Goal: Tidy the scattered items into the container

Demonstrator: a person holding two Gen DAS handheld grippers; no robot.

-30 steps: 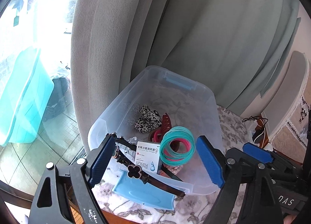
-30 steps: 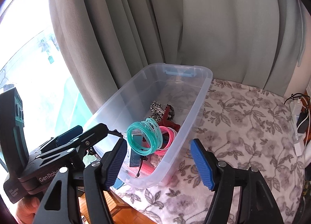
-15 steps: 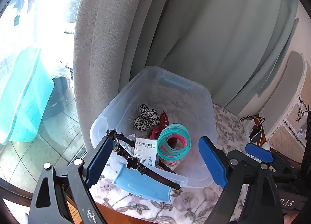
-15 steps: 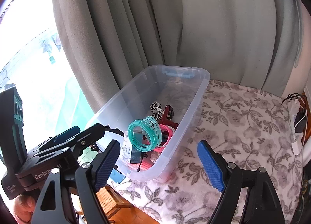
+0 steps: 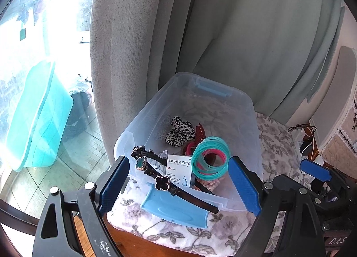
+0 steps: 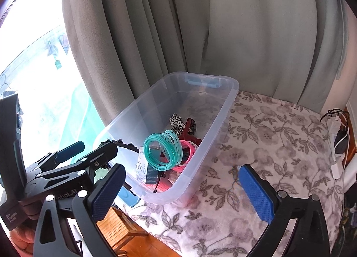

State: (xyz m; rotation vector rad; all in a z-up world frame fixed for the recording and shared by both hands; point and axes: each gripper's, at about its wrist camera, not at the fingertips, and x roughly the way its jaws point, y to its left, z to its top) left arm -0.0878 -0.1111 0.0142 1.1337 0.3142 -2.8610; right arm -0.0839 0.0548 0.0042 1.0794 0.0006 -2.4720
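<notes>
A home: heavy curtains (image 6: pixel 200 34) by a window (image 5: pixel 44 34), and a floral blanket (image 6: pixel 279 145).

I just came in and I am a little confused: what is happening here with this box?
A person is tidying small items into a clear bin with two handheld grippers. The teal bangles, pink bangles, leopard scrunchie, ear-drop box and hair clip are inside. A headband lies across the near rim. The left gripper is open over it. The right gripper is opening with nothing between its jaws.
</notes>
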